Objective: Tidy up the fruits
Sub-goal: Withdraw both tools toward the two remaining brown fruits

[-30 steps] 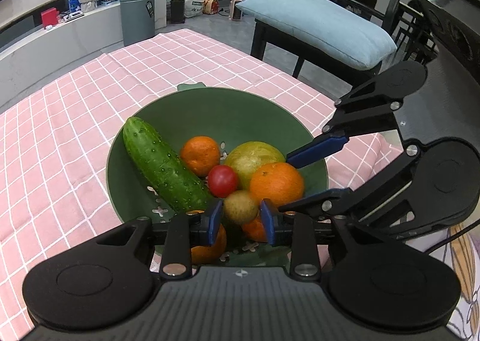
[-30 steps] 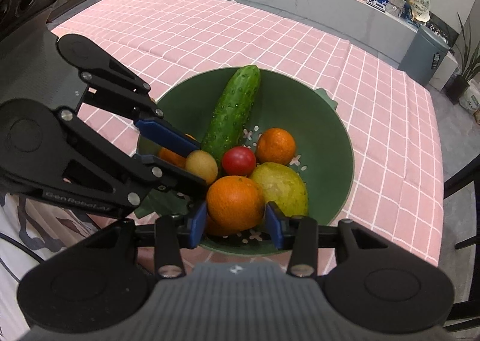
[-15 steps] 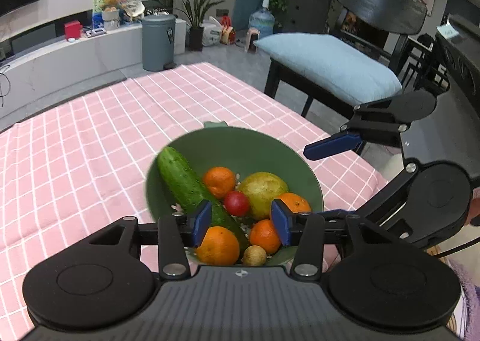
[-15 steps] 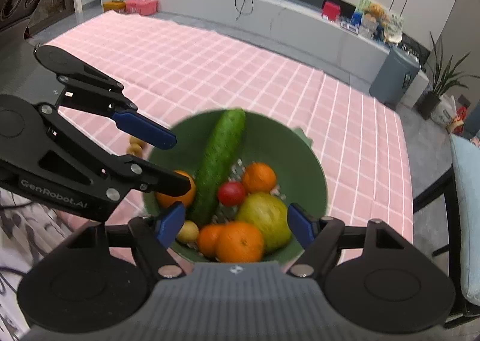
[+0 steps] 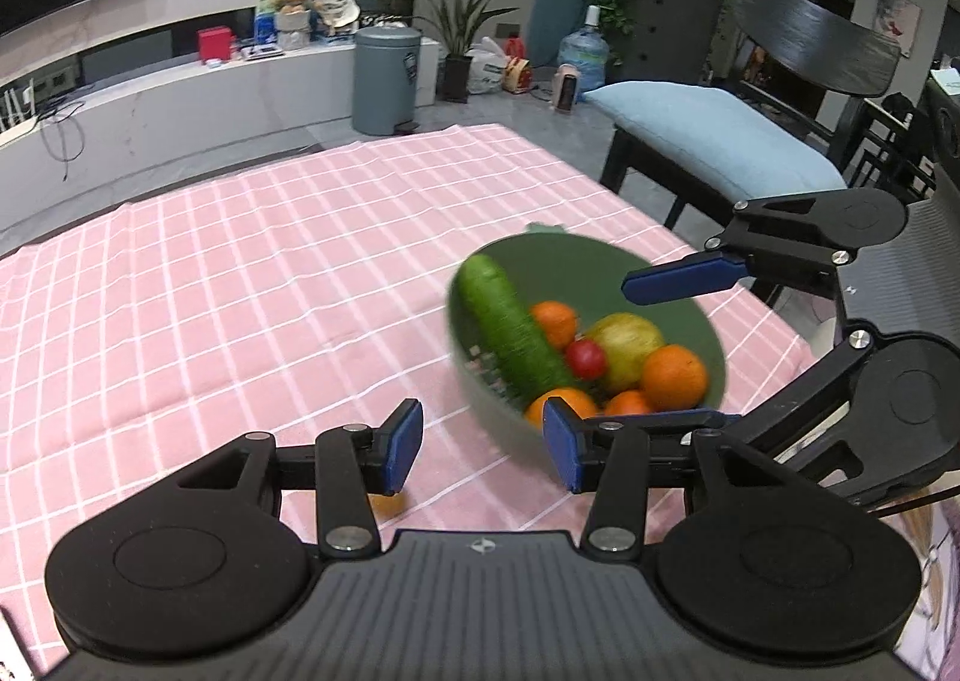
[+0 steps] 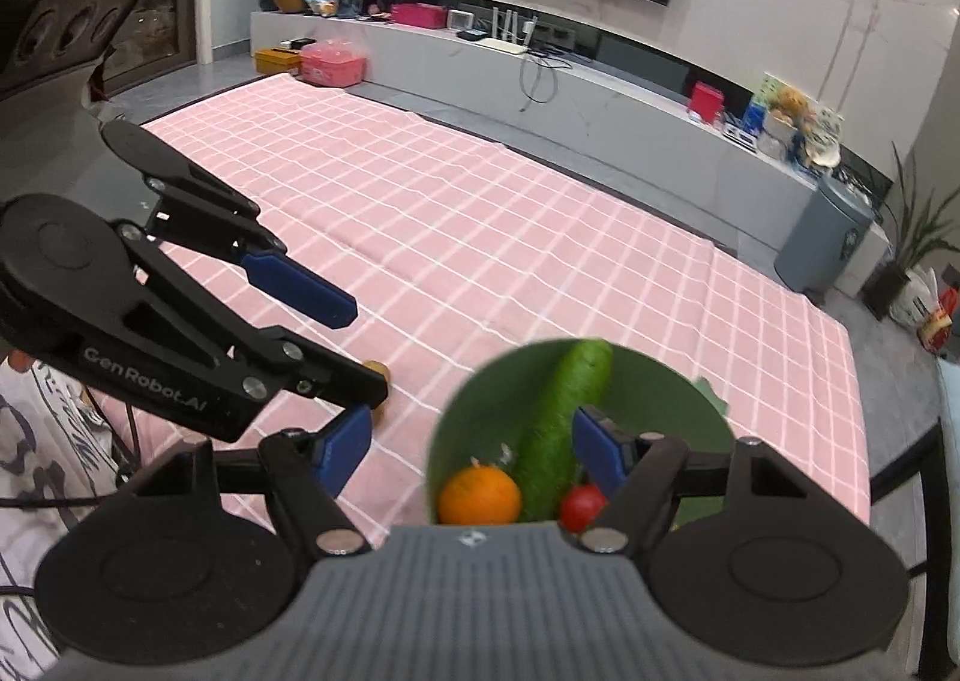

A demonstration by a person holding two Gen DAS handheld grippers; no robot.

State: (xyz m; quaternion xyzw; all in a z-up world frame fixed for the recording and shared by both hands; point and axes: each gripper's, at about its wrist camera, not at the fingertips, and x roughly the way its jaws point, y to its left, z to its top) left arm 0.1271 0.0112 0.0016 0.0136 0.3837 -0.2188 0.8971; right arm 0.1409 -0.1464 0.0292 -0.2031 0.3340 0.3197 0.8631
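A green bowl (image 5: 606,255) on the pink checked tablecloth (image 5: 240,285) holds a cucumber (image 5: 510,327), several oranges (image 5: 675,375), a red tomato (image 5: 585,358) and a yellow-green fruit (image 5: 627,339). My left gripper (image 5: 483,444) is open and empty, above the cloth left of the bowl. A small orange-brown fruit (image 5: 387,504) lies on the cloth under its left finger; it also shows in the right wrist view (image 6: 377,369). My right gripper (image 6: 474,450) is open and empty above the bowl's (image 6: 474,411) near side, over the cucumber (image 6: 567,411), an orange (image 6: 479,496) and the tomato (image 6: 581,506).
A black chair with a blue cushion (image 5: 708,123) stands past the table's right edge. A grey bin (image 5: 384,81) and a low white bench (image 5: 180,111) stand on the floor beyond the far edge. Patterned fabric (image 6: 36,429) lies at the near edge.
Both grippers have lifted and pulled back from the bowl and opened wider. The left gripper has swung left off the bowl. A small fruit now lies on the cloth outside the bowl.
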